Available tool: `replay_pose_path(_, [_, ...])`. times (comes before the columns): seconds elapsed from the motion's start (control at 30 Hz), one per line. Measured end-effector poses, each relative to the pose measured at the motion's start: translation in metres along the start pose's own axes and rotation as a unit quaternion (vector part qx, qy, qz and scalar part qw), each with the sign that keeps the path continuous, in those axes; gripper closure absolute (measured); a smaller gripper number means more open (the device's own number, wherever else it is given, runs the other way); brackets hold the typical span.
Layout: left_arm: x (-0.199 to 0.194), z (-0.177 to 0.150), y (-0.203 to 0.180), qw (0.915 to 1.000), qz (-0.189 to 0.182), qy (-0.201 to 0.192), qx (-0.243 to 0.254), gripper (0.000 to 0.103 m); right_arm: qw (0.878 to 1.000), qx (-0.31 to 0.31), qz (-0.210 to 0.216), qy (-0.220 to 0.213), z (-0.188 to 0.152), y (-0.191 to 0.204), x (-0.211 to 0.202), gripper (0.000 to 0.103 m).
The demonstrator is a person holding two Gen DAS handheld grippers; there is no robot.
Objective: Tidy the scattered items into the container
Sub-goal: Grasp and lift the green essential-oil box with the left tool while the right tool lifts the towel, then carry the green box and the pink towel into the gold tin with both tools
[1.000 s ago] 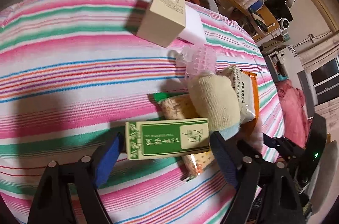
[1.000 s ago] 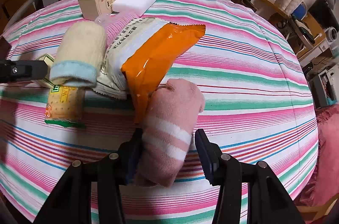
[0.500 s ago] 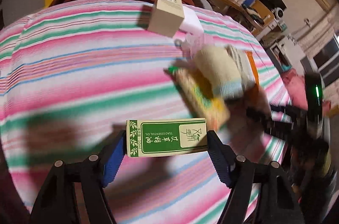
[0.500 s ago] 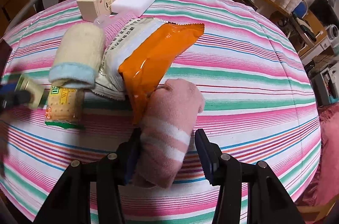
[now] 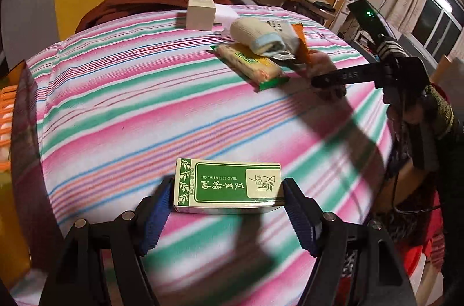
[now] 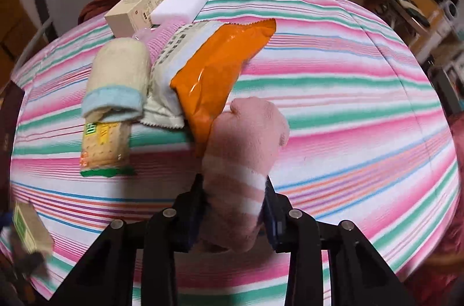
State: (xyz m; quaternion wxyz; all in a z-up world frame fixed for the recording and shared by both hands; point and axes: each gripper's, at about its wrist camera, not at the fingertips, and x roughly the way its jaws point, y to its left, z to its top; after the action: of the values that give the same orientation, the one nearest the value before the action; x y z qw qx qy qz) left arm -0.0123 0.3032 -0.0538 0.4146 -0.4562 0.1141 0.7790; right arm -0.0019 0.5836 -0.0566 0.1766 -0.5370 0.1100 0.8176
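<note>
There are two rolled socks, one pink sock [image 6: 243, 161] and one cream sock [image 6: 119, 80], and they lie on either side of the one orange snack bag [image 6: 220, 68]. There are two boxes: one tan box [image 6: 136, 7] far behind the bag and one green box [image 5: 227, 184] well in front of it. One cracker pack [image 6: 104, 149] peeks out under the cream sock. One white sponge [image 6: 182, 3] sits beside the tan box.

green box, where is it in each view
Left wrist: the green box sits bottom centre, held across its length in the left claw.
Right wrist: the same box is blurred at the bottom-left edge.
Shared landmark: the cream rolled sock lying on the biscuit packet.
</note>
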Motion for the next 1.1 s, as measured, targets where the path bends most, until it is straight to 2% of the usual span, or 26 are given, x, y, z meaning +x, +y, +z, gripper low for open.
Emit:
replay_pose_path(0.2, [-0.017,-0.020,0.007,0.9996,-0.016,-0.021,-0.004,0.028,1.000,0.008,0.013,-0.016,-0.026,0.027,-0.014,0.069])
replay_pose_path(0.4, [-0.031,-0.039,0.010,0.9988,-0.031,-0.036,-0.008,0.028,0.995,0.013,0.093,-0.045,-0.073,0.046,-0.034,0.069])
replay_pose_path(0.6, [-0.054,-0.050,0.015,0.9975,-0.028,-0.064,-0.007,0.028,0.988,0.008,0.135,-0.071,-0.102,0.067,-0.045,0.069])
replay_pose_path(0.83, [-0.091,-0.059,0.033,0.9934,-0.026,-0.107,-0.032,0.028,0.982,-0.031,0.164,-0.086,-0.109,0.116,-0.059,0.069])
replay_pose_path(1.0, [-0.121,-0.067,0.070,0.9874,-0.009,-0.138,-0.077,0.028,0.974,-0.063,0.192,-0.099,-0.103,0.158,-0.068,0.069])
replay_pose_path(1.1, [-0.140,-0.072,0.099,0.9811,0.014,-0.157,-0.112,0.028,0.967,-0.084,0.212,-0.114,-0.098,0.187,-0.079,0.069])
